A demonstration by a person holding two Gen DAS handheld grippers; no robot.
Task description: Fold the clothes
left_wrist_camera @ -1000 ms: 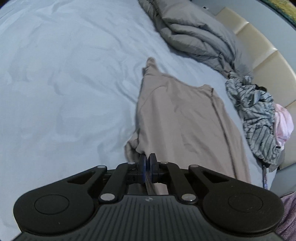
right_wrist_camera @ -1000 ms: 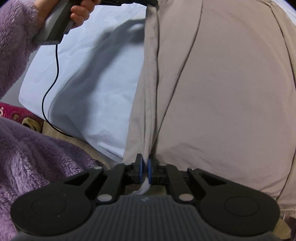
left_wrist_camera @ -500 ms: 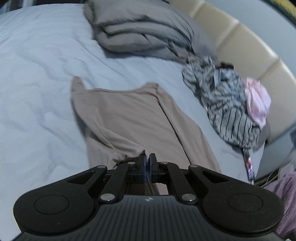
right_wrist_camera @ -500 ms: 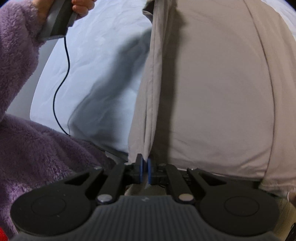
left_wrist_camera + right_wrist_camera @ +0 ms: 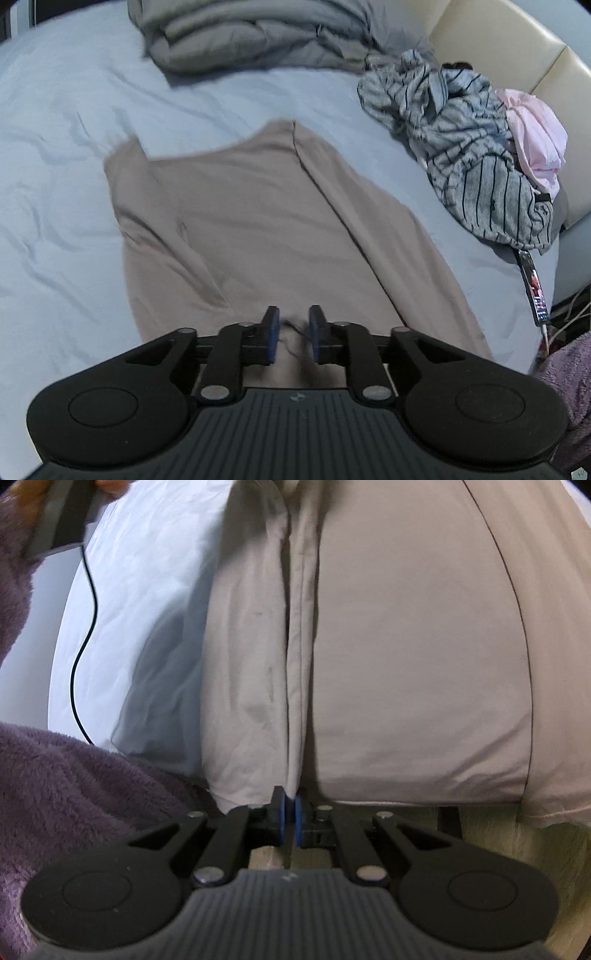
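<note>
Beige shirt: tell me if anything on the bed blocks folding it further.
Nothing visible does. The beige shirt lies on bare blue sheet. The striped garment and pink garment sit apart at the far right edge, the grey duvet beyond the collar. The right claw is shut on the shirt's edge; the left claw has just been opening.

It was a home bedroom: a bed (image 5: 55, 147) with a pale blue sheet, a padded cream headboard (image 5: 491, 40) behind it, and a grey duvet (image 5: 240, 33) bunched near that headboard.
</note>
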